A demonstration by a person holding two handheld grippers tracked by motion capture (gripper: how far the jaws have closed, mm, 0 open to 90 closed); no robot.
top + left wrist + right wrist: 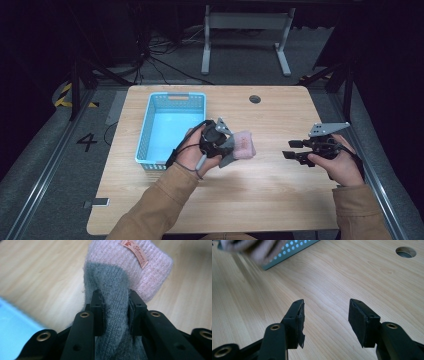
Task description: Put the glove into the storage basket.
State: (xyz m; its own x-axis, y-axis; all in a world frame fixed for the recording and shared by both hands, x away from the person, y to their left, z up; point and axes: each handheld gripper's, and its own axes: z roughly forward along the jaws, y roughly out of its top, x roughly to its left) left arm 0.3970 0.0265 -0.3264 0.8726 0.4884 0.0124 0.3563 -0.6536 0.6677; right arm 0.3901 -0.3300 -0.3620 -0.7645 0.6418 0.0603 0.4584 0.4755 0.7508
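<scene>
Between the two black jaws of the left gripper [116,308], one knitted sock [125,277] is clamped by its grey part, the wool squeezed tight between the pads. Beyond the jaw tips the sock's pink cuff is seen, and on it one small sewn label [136,252] with red lettering too fine to be read. Seen from the high view, the left gripper [231,145] is held above the table [270,190], with the sock [242,145] hanging from its tip and pointing toward the other hand. Just to the left of that gripper, one light blue basket [172,127] with pierced walls is set on the wood; nothing can be made out inside it, and a corner of it [12,327] is seen blurred at the lower left of the left gripper view. Well apart, on the far side of the sock, the right gripper [292,150] is held low over the table, one grey three-cornered plate [327,128] standing on top of it. Its jaws [325,320] are spread wide with only bare wood between them, so nothing is gripped. Ahead of them and to their left, the basket's wall [289,252] and a blurred part of the sock [254,248] are seen, and ahead to their right one round hole [405,251] is cut in the tabletop.
</scene>
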